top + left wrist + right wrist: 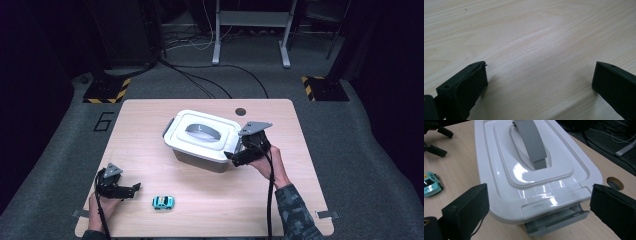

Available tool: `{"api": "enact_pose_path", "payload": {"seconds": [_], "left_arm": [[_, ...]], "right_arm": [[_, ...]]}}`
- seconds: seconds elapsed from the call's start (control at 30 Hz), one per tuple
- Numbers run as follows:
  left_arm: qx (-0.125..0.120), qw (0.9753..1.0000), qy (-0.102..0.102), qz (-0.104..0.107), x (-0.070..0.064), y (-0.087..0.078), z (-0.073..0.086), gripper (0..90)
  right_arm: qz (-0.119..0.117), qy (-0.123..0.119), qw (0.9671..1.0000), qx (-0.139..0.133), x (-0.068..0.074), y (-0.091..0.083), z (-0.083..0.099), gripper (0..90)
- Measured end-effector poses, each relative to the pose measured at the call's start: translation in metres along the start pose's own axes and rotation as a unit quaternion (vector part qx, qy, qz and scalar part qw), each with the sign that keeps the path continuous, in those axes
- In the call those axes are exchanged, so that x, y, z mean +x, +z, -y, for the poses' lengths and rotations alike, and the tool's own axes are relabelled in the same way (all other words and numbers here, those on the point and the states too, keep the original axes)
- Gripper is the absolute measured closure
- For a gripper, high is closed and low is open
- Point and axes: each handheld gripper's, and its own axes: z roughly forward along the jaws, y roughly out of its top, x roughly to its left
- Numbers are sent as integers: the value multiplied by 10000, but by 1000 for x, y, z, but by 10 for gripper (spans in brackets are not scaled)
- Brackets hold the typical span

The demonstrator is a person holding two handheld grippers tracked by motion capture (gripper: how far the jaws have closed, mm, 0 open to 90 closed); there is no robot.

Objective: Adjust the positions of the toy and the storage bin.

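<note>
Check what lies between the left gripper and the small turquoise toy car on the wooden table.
Nothing: in the high view, bare light wooden table separates the open left gripper from the small turquoise toy car.

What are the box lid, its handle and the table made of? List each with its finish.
Box lid: looks like glossy white plastic, with sharp light reflections. Handle: matte grey, probably plastic, with no glare. Table: pale wood or wood-look laminate, with visible grain lines and a low sheen; which one is unclear.
</note>
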Motion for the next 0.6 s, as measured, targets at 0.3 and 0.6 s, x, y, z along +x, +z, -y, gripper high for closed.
{"api": "enact_pose_path", "payload": {"seconds": [0.3,0.6], "left_arm": [[4,10000,-20,-3,0,0,0,0],[3,10000,-23,-1,0,0,0,0]], "right_arm": [[-125,-59,9999,24,0,21,-17,92],[-211,-187,9996,94,-3,47,-29,293]]}}
